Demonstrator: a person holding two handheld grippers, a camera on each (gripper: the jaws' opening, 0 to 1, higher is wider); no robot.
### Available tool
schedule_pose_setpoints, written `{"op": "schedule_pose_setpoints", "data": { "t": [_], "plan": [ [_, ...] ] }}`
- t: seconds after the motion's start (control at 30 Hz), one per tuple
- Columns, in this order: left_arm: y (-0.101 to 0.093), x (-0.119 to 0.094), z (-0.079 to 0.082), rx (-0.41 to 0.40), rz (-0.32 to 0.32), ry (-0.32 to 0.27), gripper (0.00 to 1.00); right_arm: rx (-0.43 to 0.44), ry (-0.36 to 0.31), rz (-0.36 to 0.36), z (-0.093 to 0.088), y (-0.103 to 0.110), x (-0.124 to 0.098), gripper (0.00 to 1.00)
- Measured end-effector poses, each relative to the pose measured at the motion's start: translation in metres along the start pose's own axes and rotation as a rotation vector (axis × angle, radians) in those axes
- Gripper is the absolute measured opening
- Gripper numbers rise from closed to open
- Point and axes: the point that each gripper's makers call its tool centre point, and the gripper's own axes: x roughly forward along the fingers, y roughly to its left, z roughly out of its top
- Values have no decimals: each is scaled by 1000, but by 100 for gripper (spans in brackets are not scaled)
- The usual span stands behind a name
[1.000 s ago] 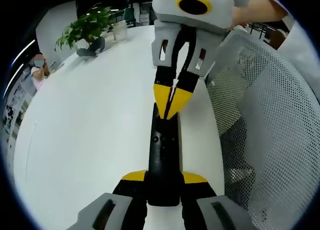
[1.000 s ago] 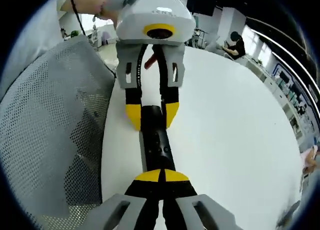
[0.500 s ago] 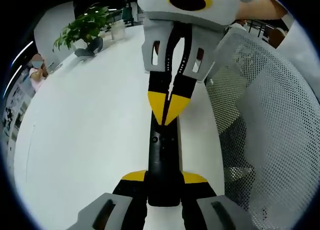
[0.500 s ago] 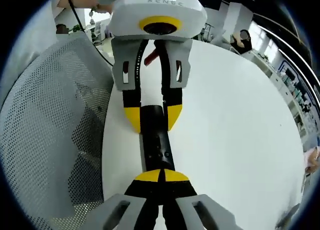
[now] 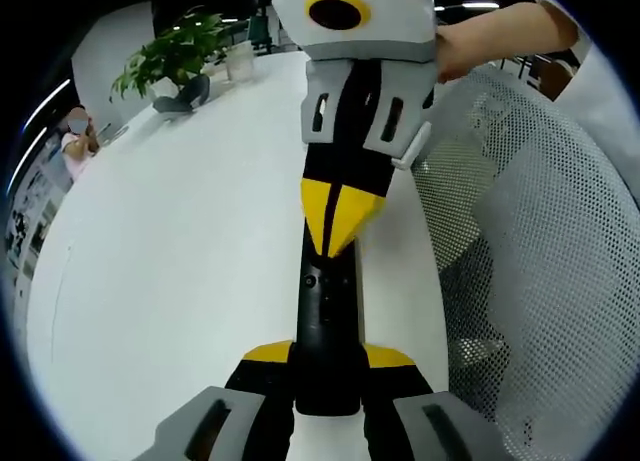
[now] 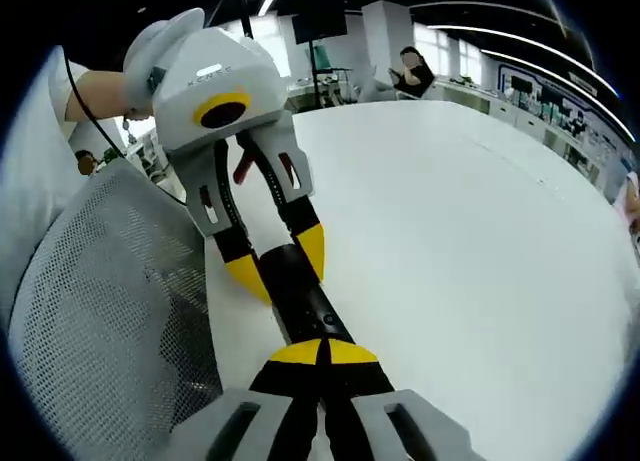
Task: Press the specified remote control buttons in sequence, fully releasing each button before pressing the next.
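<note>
Bright, even office light around my jaws.
Long ceiling strip lights (image 6: pixel 520 36) glare above; the glossy white table (image 5: pixel 180 241) shines, shadows stay faint, and fisheye edges bend strongly.

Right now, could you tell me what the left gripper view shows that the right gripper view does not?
Left gripper view: a potted plant at the far end of the white table, and the right gripper shut, its tips on the remote control.

Right gripper view: ceiling light strips and a dark screen on a stand behind the table.

Both: the black remote clamped in the left gripper, the table and the grey mesh chair back.
</note>
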Motion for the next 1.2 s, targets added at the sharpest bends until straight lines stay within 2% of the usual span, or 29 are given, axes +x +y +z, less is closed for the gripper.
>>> {"op": "schedule_pose_setpoints", "data": {
  "t": [0.07,0.13,0.17,0.23,0.37,0.47,0.57,0.67,0.77,0.87,1.03,1.1,1.2],
  "plan": [
    [0,0,0,-1,0,0,23,-27,13,-16,1,-2,1,0],
    [0,0,0,0,-1,-3,23,-80,59,-25,-4,-3,1,0],
    [0,0,0,0,-1,-4,23,-85,48,-21,0,-2,3,0],
    [0,0,0,1,-2,-7,23,-106,66,-24,-1,-2,3,0],
    [0,0,0,5,-5,-5,23,-258,148,-38,-3,-2,4,0],
    [0,0,0,9,-6,-6,23,-324,208,-41,-3,-2,6,0],
    [0,0,0,3,-6,-10,23,-305,228,-41,-2,-3,7,0],
    [0,0,0,-4,-7,-11,23,-248,194,-60,-3,-4,6,0],
    [1,0,0,-5,-7,-4,23,-255,167,-86,-3,-2,5,0],
    [0,0,0,-7,-6,2,23,-278,175,-105,-2,0,5,0],
    [0,0,0,-12,-3,-4,23,-293,163,-68,0,15,11,0],
    [0,0,0,-12,-2,-4,23,-339,186,-91,-1,14,10,0],
    [0,0,0,-12,-3,-5,23,-331,187,-87,-1,14,10,0]
  ]
}}
